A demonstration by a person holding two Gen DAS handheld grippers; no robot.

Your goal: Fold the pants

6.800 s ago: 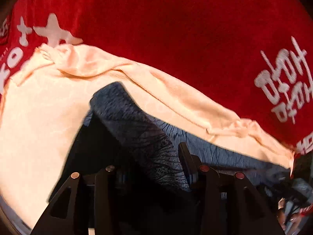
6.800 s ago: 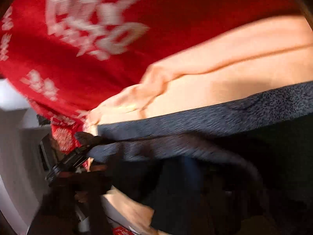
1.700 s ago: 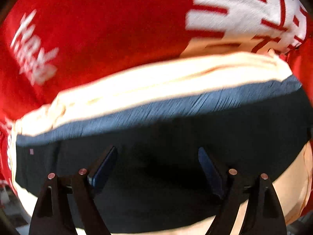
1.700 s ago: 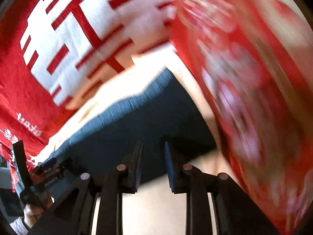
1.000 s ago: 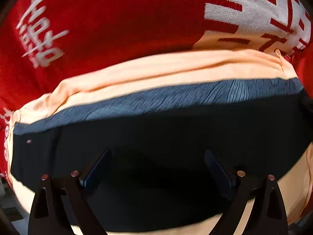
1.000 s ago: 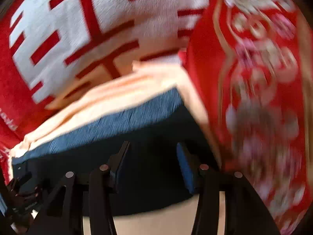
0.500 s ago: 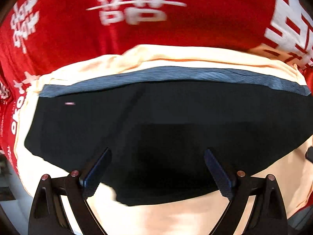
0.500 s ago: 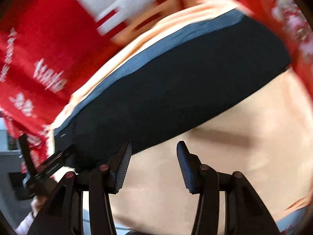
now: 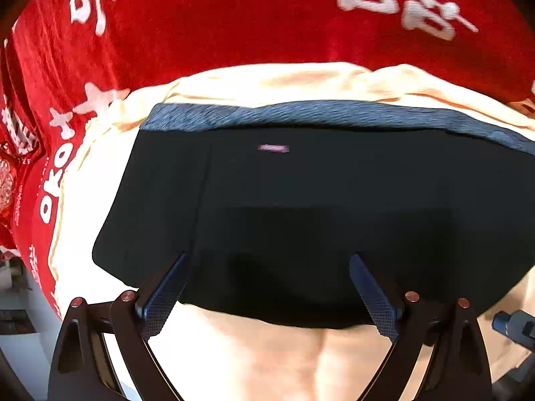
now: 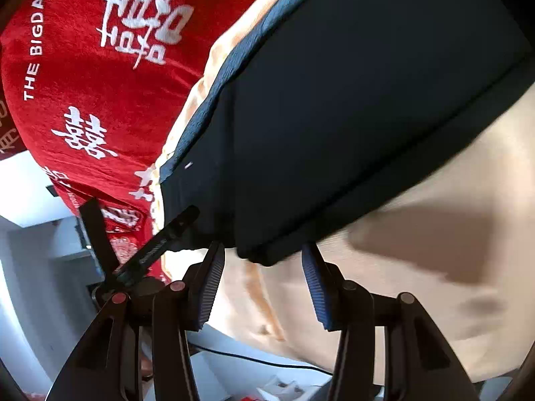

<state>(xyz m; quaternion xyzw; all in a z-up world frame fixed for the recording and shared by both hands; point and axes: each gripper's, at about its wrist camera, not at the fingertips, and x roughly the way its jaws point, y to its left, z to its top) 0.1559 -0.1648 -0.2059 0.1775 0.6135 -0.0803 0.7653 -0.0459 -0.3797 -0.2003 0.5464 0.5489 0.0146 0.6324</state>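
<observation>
Both grippers are black, with two fingers each, and every finger has a blue pad with tiny bumps like a grid. On the left gripper (image 9: pixel 267 287) the fingers stand far apart with nothing held between them. On the right gripper (image 10: pixel 262 277) the fingers stand partly apart, and nothing is pinched there either. Each finger has small round pinkish bolts on its black frame.

One pair of pants (image 9: pixel 317 207) lies folded into a flat, dark, nearly black block with soft rounded corners. It looks smooth. Along its far edge runs a blue-grey band (image 9: pixel 301 113) that looks ribbed, like a stretchy waist. One tiny pale tag (image 9: pixel 273 148) sits near that band.

In the right wrist view the near corner of the pants (image 10: pixel 334 117) sits just past the tips of the right gripper, and you can see stacked layers along its edge. The left gripper's black finger (image 10: pixel 157 244) shows by the pants' left edge.

Under the pants is one cream cloth (image 9: pixel 267 361), soft and a bit wrinkly, with a crease in it. Under that is one red cloth (image 9: pixel 217 23) that looks fuzzy like velvet, with white signs and letters printed on it.
</observation>
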